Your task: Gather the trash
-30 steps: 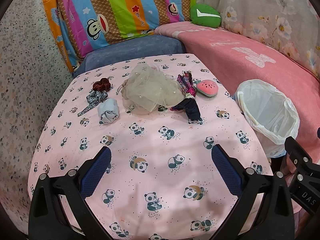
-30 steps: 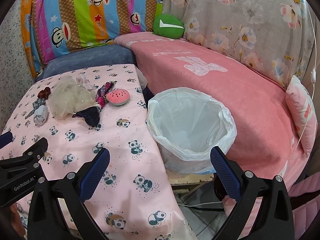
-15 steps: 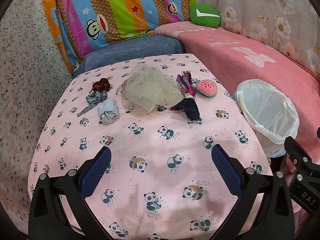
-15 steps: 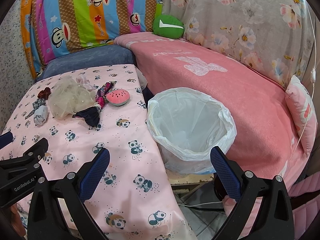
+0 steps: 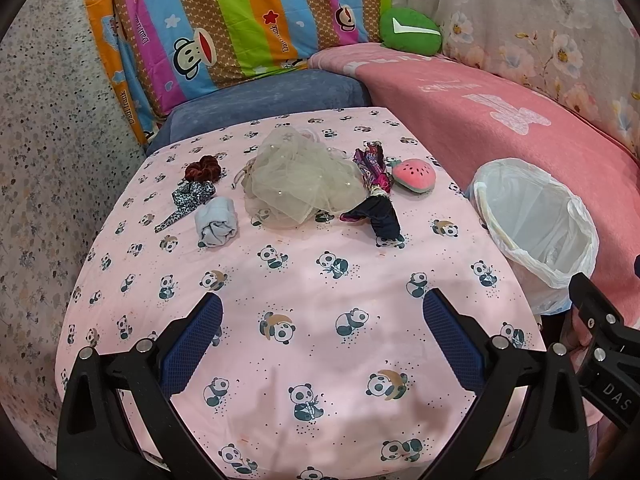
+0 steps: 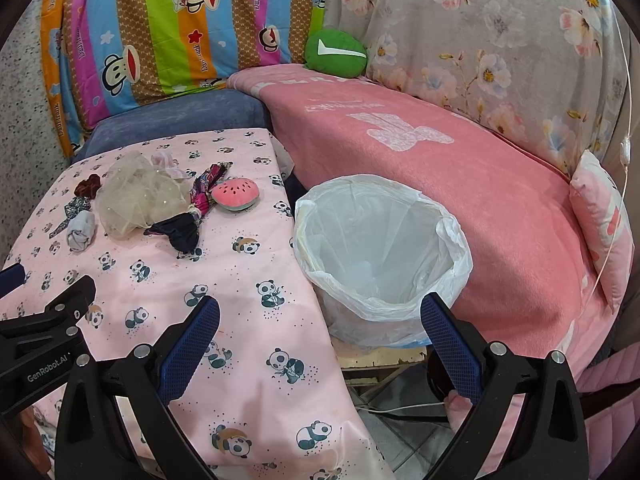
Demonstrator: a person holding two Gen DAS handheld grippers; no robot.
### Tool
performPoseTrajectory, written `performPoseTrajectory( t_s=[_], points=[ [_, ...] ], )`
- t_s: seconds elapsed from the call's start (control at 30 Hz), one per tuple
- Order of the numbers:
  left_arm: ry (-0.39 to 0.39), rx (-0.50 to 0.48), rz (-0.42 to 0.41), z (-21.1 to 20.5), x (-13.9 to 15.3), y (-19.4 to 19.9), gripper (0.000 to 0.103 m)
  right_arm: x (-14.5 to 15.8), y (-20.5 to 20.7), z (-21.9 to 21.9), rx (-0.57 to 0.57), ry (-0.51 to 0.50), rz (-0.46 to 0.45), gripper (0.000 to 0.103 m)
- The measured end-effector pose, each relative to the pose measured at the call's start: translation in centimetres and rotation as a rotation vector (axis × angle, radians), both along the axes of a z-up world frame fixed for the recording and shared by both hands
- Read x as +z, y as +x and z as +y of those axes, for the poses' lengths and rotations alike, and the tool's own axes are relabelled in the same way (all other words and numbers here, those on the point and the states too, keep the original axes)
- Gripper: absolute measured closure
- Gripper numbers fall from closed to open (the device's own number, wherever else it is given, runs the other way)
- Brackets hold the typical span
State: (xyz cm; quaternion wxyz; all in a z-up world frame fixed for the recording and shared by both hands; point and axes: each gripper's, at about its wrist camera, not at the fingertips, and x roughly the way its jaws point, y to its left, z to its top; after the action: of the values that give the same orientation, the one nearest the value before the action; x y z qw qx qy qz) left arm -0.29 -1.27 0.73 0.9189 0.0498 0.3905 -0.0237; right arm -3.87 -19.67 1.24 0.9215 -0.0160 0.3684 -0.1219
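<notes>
The items to collect lie in a loose cluster in the upper centre of the left wrist view: a crumpled beige tulle mesh with pearl beads, a rolled pale grey cloth, a dark red velvet scrunchie, a leopard-print fabric strip, a purple patterned wrapper tied to a navy cloth and a pink watermelon-slice plush. All rest on the pink panda-print tablecloth. Which of these count as trash cannot be settled from the views.

The round bin lined with a white plastic bag stands just beside the table edge, at centre of the right wrist view. Its mouth is wide, so you can drop items straight in.

Your left gripper hovers over bare cloth at the lower frame, jaws spread wide and holding nothing. Your right gripper is likewise spread and unloaded, straddling the table edge and the bin rim.

The left view shows the cluster frontally and the bin only at the right edge. The right view shows the bin interior, apparently unfilled, and the pink blanket-covered sofa behind it.
</notes>
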Motion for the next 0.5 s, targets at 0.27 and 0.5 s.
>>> performPoseTrajectory(
  t_s=[0.27, 0.5],
  points=[
    [0.000, 0.000, -0.001, -0.07, 0.00, 0.01, 0.007, -0.03, -0.03, 0.00, 0.000, -0.002, 0.000, 0.007],
    [-0.009, -0.006, 0.002, -0.17, -0.08, 0.46, 0.007, 0.58, 0.02, -0.41, -0.009, -0.007, -0.009, 0.007]
  ],
)
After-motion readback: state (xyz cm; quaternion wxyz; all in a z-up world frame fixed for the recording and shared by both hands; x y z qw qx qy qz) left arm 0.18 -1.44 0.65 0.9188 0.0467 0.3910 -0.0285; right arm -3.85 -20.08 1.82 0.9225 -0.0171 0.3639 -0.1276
